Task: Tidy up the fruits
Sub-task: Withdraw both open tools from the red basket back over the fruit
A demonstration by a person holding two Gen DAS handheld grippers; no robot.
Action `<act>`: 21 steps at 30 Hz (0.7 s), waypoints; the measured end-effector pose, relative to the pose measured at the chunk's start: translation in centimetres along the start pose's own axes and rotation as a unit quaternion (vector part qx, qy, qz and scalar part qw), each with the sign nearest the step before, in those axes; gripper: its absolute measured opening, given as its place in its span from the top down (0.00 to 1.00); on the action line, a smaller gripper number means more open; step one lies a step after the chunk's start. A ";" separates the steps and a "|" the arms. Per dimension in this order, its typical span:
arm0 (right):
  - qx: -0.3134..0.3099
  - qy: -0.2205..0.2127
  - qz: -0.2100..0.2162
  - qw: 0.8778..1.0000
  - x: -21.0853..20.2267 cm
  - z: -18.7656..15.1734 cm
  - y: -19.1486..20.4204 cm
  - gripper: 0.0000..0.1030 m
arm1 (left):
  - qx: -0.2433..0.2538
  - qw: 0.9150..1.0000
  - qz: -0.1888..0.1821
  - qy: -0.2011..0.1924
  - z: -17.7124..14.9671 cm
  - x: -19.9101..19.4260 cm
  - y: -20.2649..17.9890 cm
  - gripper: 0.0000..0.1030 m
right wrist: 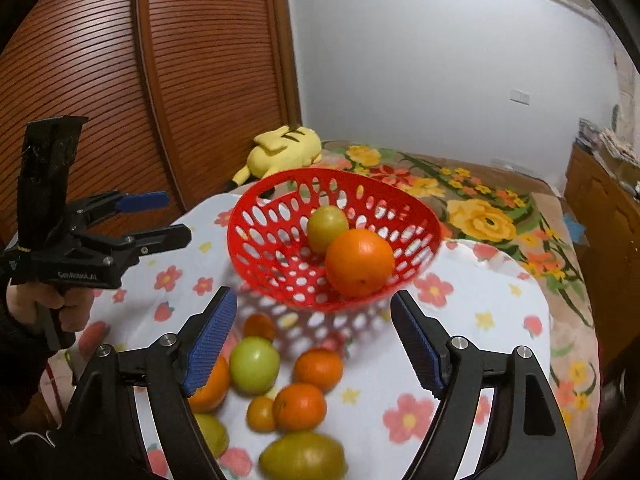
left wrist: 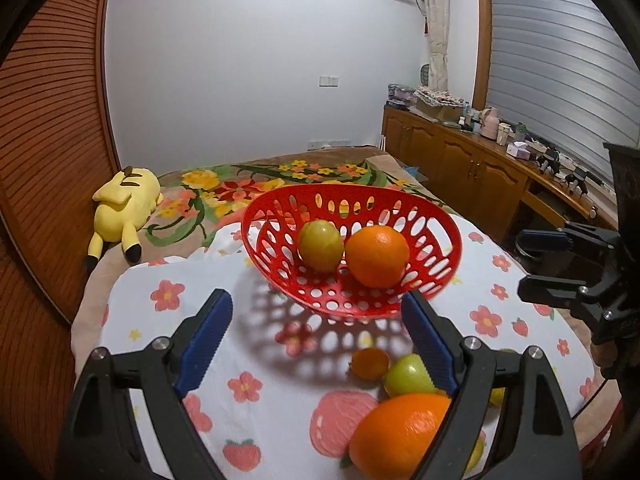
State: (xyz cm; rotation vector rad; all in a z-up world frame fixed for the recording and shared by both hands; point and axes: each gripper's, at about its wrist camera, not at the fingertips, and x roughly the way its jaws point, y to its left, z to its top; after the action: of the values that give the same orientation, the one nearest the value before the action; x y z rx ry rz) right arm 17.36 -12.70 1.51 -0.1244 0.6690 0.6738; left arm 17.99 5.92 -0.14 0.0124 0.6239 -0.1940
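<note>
A red perforated basket (left wrist: 276, 216) (right wrist: 256, 220) sits on a flowered cloth and holds an orange (left wrist: 377, 256) (right wrist: 359, 262) and a yellow-green fruit (left wrist: 320, 245) (right wrist: 327, 227). Several loose fruits lie on the cloth in front of it: a green apple (right wrist: 254, 365), small oranges (right wrist: 318, 368), a yellow-green fruit (right wrist: 302, 457). In the left wrist view a big orange (left wrist: 400, 436) and a green apple (left wrist: 408, 376) lie by the right finger. My left gripper (left wrist: 316, 332) (right wrist: 160, 218) is open and empty. My right gripper (right wrist: 312, 336) (left wrist: 548, 262) is open and empty above the loose fruits.
A yellow plush toy (left wrist: 120, 208) (right wrist: 284, 148) lies behind the basket on the flowered bedspread. A wooden slatted wardrobe (right wrist: 160, 80) stands at the left. A wooden sideboard (left wrist: 472, 160) with clutter runs along the right.
</note>
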 end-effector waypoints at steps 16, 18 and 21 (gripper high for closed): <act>0.047 -0.016 -0.035 0.998 -2.4 -7.3 0.9 0.18 | 0.004 1.000 -0.008 0.007 -4.3 -2.4 -2.2 0.15; 0.047 -0.014 -0.036 0.998 -2.2 -7.9 1.0 0.18 | 0.004 1.000 -0.012 0.014 -5.0 -2.3 -2.4 0.15; 0.046 -0.006 -0.036 0.998 -1.7 -8.8 1.0 0.16 | 0.002 1.000 -0.013 0.018 -5.8 -2.2 -2.8 0.15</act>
State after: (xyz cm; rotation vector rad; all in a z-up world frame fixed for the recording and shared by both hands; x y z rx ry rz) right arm 11.03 -15.61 -4.27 -0.0588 0.6791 0.5725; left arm 12.37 4.00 -3.40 0.0124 0.6605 -0.2217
